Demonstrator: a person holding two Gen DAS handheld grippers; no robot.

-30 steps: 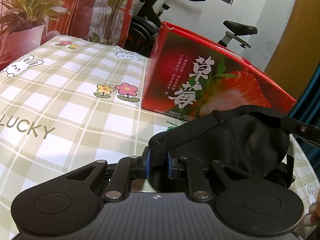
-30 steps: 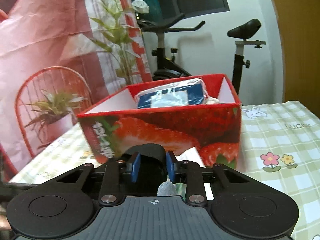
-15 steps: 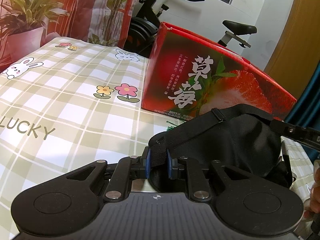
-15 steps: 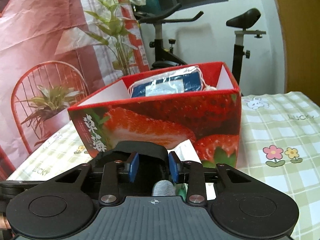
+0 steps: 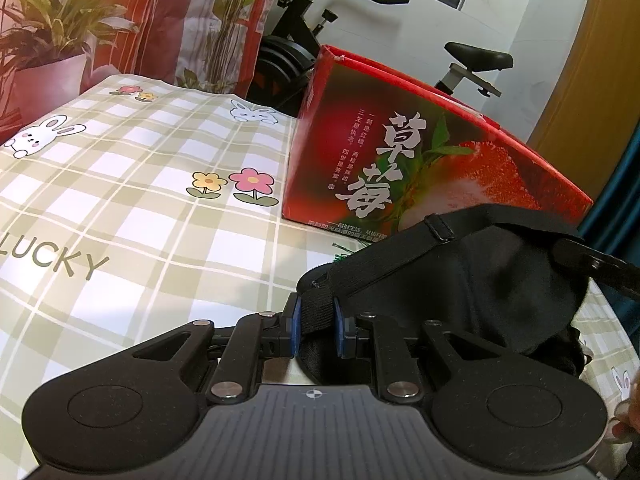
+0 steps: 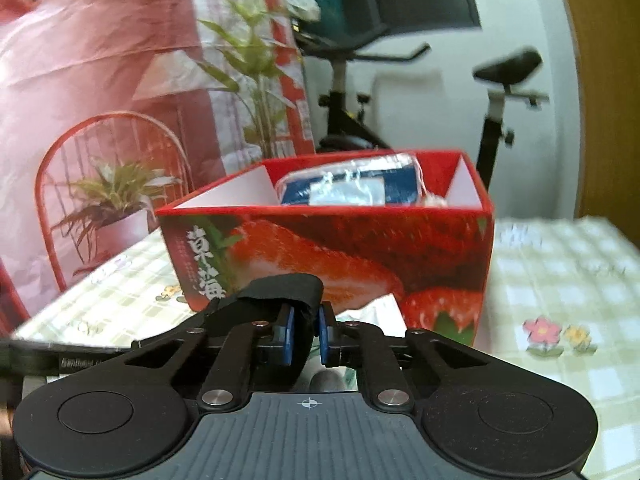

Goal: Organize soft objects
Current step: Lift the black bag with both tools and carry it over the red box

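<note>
Gripping the black eye mask (image 5: pixel 480 280) at its elastic strap, the left gripper (image 5: pixel 315 330) has both blue pads (image 5: pixel 295 330) pressed against the strap, clamped on it. The padded body of the mask extends to the right of the gripper, held above the table. The right gripper (image 6: pixel 304 334) is likewise closed on black fabric of the same mask, with its pads (image 6: pixel 286 336) pinching a fold that loops up and over the fingertips. In the left wrist view, a dark finger of the right gripper meets the far right end of the mask.

The red strawberry box (image 5: pixel 400 168) stands on the table directly beyond the mask, near it but not touching as far as the views show. The box is open at the top. Inside it, in the right wrist view, lies a blue and white plastic-wrapped package (image 6: pixel 352 190). A white paper item (image 6: pixel 374 314) lies on the table at the foot of the box, just beyond the right gripper.

The table carries a green and white checked tablecloth (image 5: pixel 140 208) printed with flowers, rabbits and the word LUCKY. Behind the table stand an exercise bike (image 5: pixel 320 28), a potted plant (image 5: pixel 52 44) and a red and white patterned curtain (image 6: pixel 100 52). The right wrist view is slightly blurred.
</note>
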